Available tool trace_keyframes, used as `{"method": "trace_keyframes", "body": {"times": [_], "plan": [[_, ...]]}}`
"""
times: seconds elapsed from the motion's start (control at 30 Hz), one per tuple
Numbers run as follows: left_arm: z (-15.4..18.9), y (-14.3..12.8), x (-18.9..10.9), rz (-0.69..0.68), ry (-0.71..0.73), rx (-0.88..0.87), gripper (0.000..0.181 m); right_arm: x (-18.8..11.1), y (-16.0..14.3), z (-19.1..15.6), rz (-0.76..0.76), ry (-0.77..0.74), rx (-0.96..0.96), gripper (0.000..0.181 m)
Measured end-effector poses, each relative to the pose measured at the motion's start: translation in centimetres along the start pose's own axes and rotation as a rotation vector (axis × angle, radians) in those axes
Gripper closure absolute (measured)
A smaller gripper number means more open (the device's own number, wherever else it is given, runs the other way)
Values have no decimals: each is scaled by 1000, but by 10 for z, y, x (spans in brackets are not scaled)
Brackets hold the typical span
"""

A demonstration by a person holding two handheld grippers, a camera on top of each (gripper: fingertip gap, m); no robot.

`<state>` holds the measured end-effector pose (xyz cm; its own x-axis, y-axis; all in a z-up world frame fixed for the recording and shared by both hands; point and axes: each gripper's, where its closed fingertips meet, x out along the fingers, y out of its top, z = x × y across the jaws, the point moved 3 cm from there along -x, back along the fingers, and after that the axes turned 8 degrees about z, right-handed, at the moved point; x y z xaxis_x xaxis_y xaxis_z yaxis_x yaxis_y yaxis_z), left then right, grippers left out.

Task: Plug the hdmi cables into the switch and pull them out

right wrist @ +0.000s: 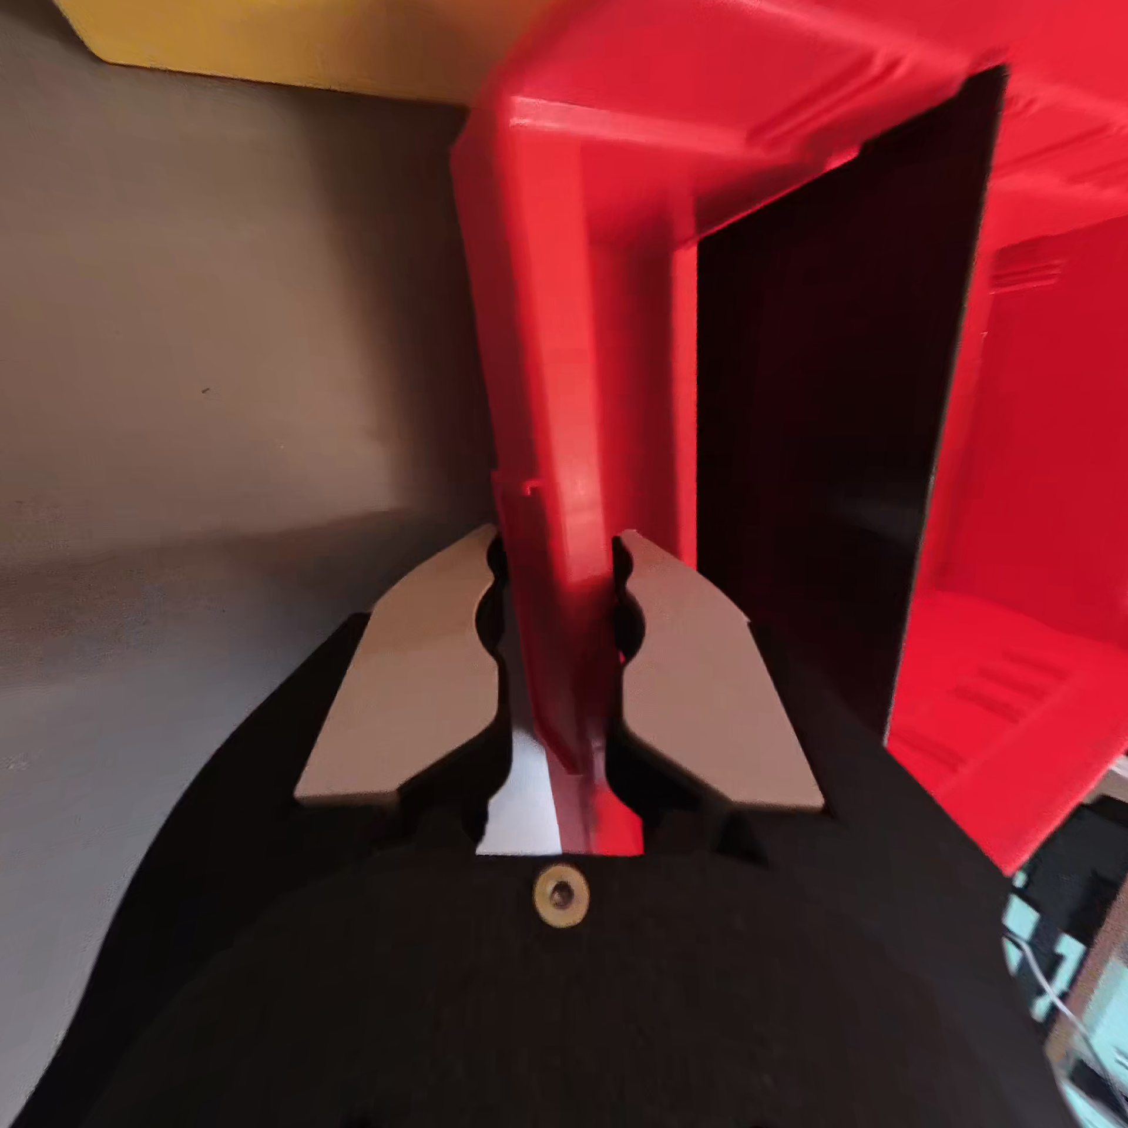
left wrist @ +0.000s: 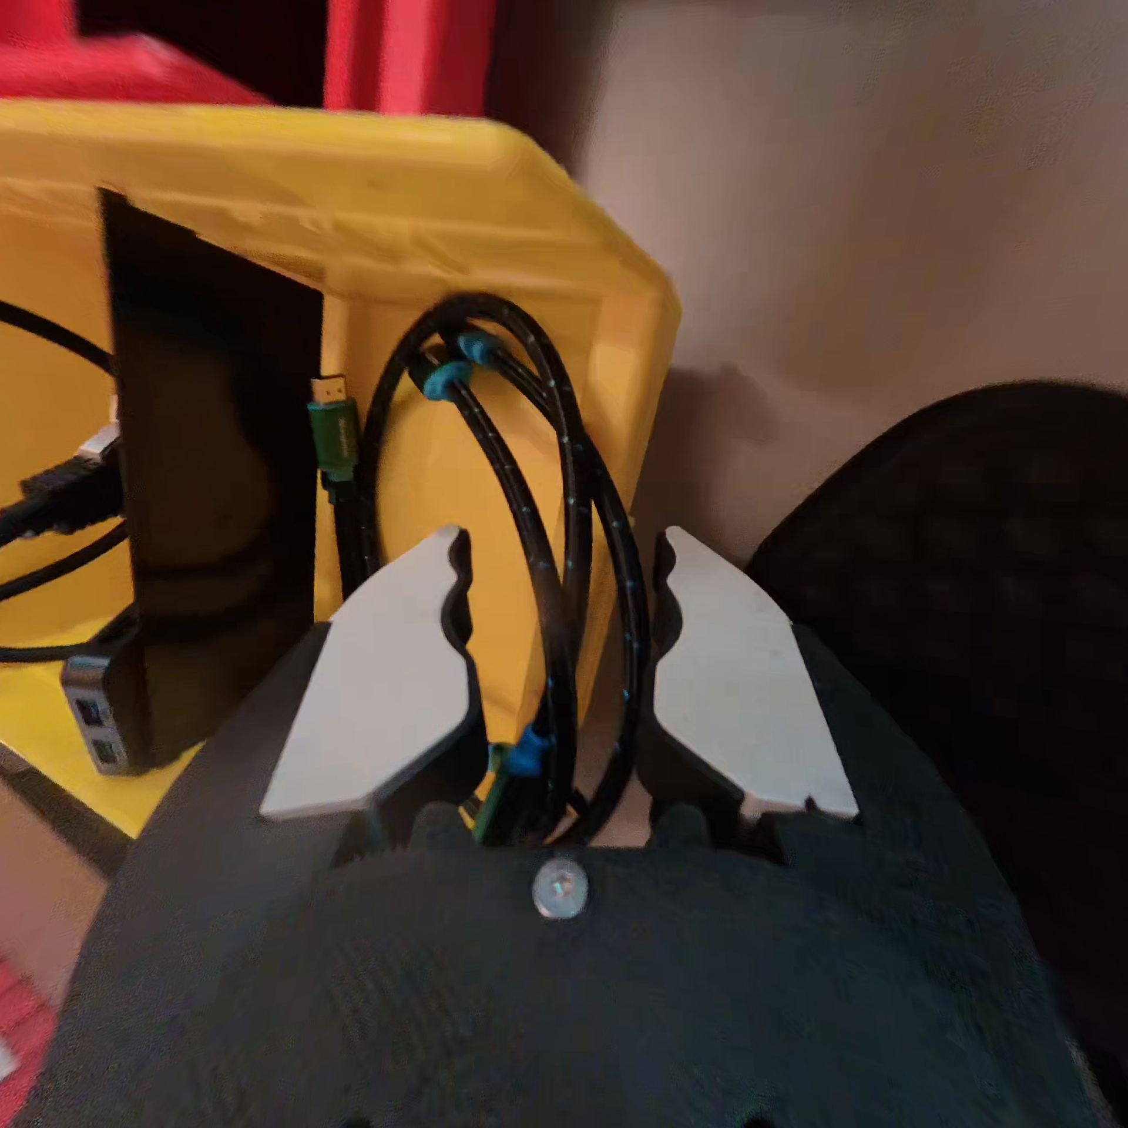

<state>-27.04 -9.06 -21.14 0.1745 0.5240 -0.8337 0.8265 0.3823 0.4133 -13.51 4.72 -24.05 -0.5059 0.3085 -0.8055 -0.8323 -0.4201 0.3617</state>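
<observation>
Two views differ: left gripper [left wrist: 561, 537], spread, straddles the coiled hdmi cable [left wrist: 586, 549] in the yellow bin [left wrist: 366, 213], black switch [left wrist: 207, 458] leftward. Right gripper [right wrist: 558, 540], half spread around the red bin [right wrist: 549, 366] edge without clamping it, sees neither.

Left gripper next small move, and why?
Probably steer the left gripper leftward toward the green-shelled HDMI plug: it lies unplugged beside the black switch box, while the open jaws now straddle only the coiled black braided cable, gripping nothing.
</observation>
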Motion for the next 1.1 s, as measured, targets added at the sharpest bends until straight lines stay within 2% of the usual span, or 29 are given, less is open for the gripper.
{"method": "trace_keyframes", "body": {"times": [0.03,0.1,0.23,0.67,1.1], "plan": [[0,-4,7,-52,-12,32,127,-3,-3,-1,-8,13,10,149],[2,-7,18,-87,-52,49,139,-12,-10,-7,-8,9,24,149],[0,-1,26,-48,-54,3,153,-33,-33,-23,-7,-43,77,149],[-28,13,45,-45,53,-64,152,-90,-130,-45,-61,-183,220,149],[-80,12,66,-31,186,-145,150,-111,-216,-20,-173,-245,351,148]]}}
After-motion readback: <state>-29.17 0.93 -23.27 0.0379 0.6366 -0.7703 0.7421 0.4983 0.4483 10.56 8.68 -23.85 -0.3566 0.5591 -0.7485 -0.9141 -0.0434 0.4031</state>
